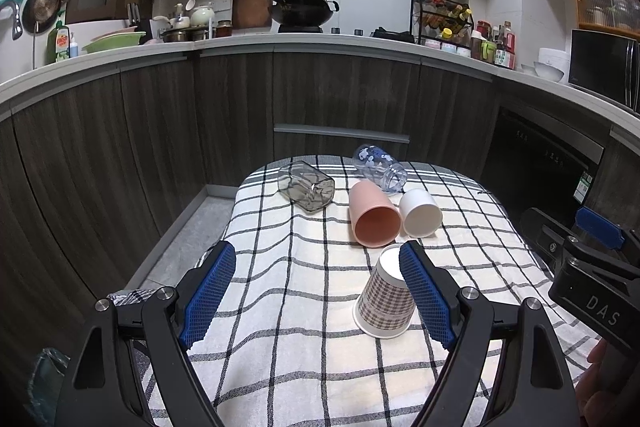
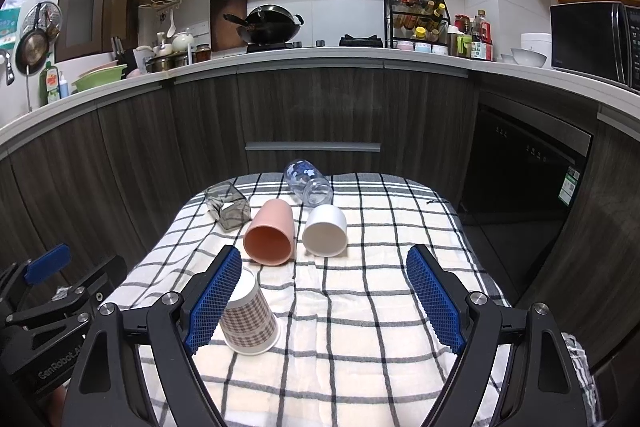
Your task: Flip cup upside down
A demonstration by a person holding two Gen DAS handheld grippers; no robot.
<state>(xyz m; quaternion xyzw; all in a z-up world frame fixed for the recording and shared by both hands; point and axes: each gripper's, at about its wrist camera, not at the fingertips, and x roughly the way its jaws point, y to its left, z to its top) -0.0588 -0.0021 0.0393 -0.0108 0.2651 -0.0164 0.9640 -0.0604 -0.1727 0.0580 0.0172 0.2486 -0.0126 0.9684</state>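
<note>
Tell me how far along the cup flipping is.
Done: the checked paper cup stands upside down on the cloth. In hand: nothing; left gripper and right gripper are open. Left: pink cup, white cup, grey glass and blue-patterned glass lie sideways.

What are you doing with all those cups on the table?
A person holds tongs in each hand over a checked tablecloth. The left tongs and right tongs are both open and hold nothing. A plaid paper cup already stands upside down. The pink cup, white cup, grey glass and clear blue-patterned cup lie on their sides.
</note>
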